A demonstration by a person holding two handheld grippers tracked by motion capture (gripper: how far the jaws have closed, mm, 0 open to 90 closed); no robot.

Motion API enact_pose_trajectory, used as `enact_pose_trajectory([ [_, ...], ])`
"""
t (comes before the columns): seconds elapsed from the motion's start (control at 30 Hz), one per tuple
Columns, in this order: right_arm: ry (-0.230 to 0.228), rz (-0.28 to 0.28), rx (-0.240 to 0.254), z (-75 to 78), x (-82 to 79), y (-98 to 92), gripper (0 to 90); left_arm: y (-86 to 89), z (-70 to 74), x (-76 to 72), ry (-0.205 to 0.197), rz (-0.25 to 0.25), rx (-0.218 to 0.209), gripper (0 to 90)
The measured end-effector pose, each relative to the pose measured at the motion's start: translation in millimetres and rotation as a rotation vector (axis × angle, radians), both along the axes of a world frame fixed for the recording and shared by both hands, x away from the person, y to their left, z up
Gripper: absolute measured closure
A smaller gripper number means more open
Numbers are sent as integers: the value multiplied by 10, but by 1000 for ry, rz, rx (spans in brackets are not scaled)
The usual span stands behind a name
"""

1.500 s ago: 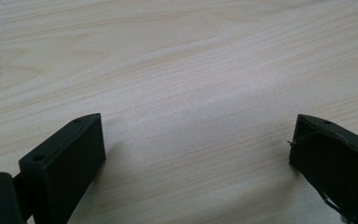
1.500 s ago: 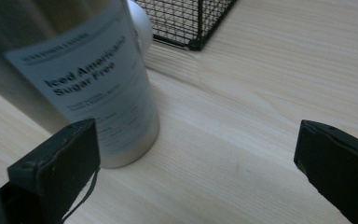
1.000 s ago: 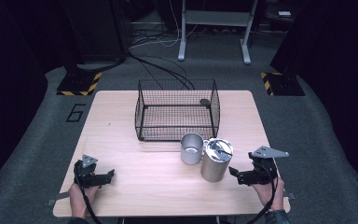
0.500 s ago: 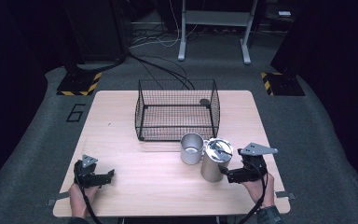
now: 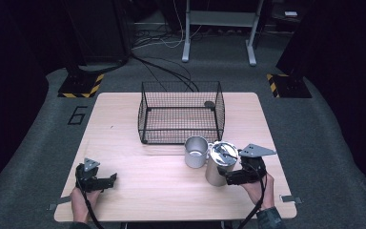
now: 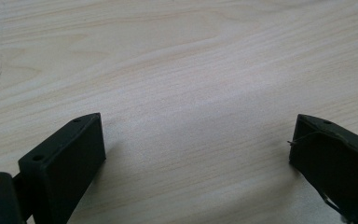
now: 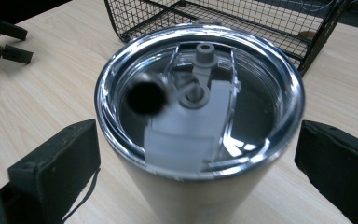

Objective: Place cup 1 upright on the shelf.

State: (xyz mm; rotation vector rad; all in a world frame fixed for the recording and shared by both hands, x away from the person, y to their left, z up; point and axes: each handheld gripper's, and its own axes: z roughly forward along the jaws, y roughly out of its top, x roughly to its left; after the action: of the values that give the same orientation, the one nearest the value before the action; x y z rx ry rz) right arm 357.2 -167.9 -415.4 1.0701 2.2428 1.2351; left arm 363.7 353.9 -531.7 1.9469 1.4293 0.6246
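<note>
A steel tumbler (image 5: 219, 164) with a clear lid (image 7: 200, 93) stands on the wooden table (image 5: 162, 191), right of centre. Beside it to the left stands an open metal mug (image 5: 195, 151). My right gripper (image 5: 225, 179) is open, its jaws on either side of the tumbler (image 7: 191, 186) just below the rim, not touching it. My left gripper (image 5: 112, 180) rests low over bare wood near the front left, open with nothing between its jaws (image 6: 196, 154).
A black wire basket (image 5: 181, 117) stands behind the mug, a small dark round object (image 5: 209, 103) at its far right corner. The table's front edge (image 5: 171, 220) lies close to both hands. In the right gripper view the basket (image 7: 242, 23) stands just behind the tumbler.
My right gripper has moved left, from a little way off the tumbler to straddling it. The left gripper has stayed where it was.
</note>
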Motion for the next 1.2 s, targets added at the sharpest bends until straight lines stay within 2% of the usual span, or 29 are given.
enact_pose_trajectory([
  [0.03, 0, 0, 0, 0, 0, 0, 0, 0, 0, 0, 0, 0, 0, 32],
  [0.07, -29, -3, -11, -16, 38, 101, 0, 0, 0, 0, 0, 0, 0, 32],
  [0.17, -55, 2, -13, -29, 63, 120, 0, 0, 0, 0, 0, 0, 0, 32],
  [0.57, -78, -9, -7, -105, 146, 211, 0, 0, 0, 0, 0, 0, 0, 32],
  [0.7, -65, -21, -2, -137, 174, 237, 0, 0, 0, 0, 0, 0, 0, 32],
  [0.8, -74, -43, -1, -152, 167, 239, 23, 1, 0, 0, 0, -1, 0, 31],
  [1.2, -89, -49, 5, -160, 160, 238, 31, 3, 8, -2, 10, -3, 3, 32],
])
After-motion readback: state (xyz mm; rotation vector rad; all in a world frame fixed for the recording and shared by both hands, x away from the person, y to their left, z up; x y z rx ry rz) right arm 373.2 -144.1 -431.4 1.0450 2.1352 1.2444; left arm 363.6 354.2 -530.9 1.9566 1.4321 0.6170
